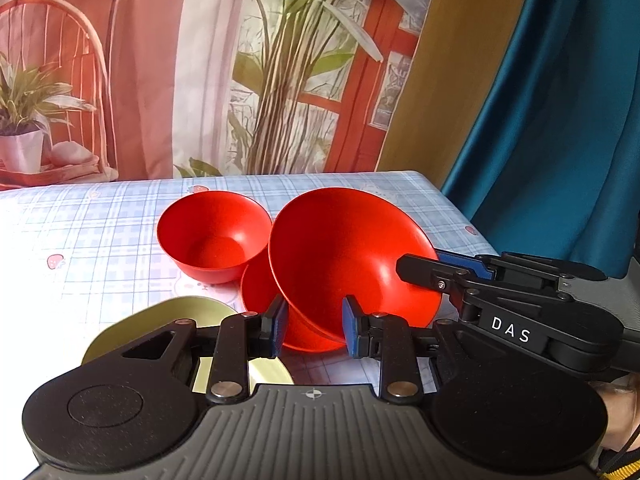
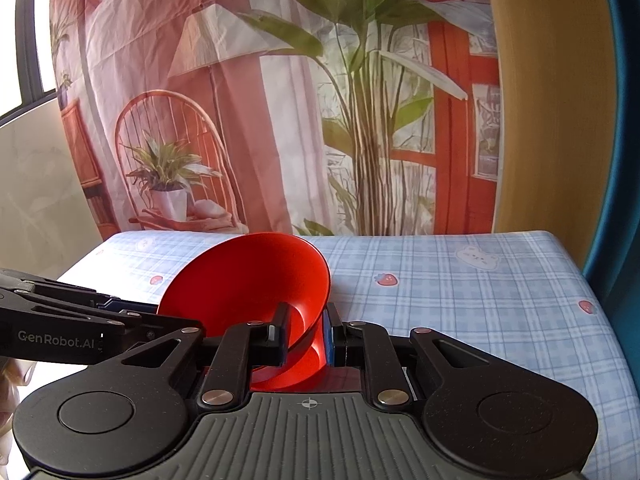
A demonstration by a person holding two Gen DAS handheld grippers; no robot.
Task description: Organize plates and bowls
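A large red bowl [image 1: 352,256] hangs tilted over the table, its opening towards me. My left gripper [image 1: 314,326] is shut on its near rim, one pad inside and one outside. My right gripper [image 1: 420,268] is shut on the right rim. In the right wrist view the right gripper [image 2: 306,332] pinches the large red bowl's [image 2: 248,280] wall, and the left gripper [image 2: 148,310] reaches its far left rim. A red plate [image 1: 258,280] lies just beneath the bowl; I cannot tell whether the pads press it too. A small red bowl [image 1: 216,236] stands upright beside them.
A yellow-green plate [image 1: 168,320] lies on the checked tablecloth [image 1: 80,232] under my left gripper. The table's right edge meets a teal curtain [image 1: 540,120]. A printed backdrop [image 1: 240,60] hangs behind the far edge. Open cloth [image 2: 460,300] spreads to the right.
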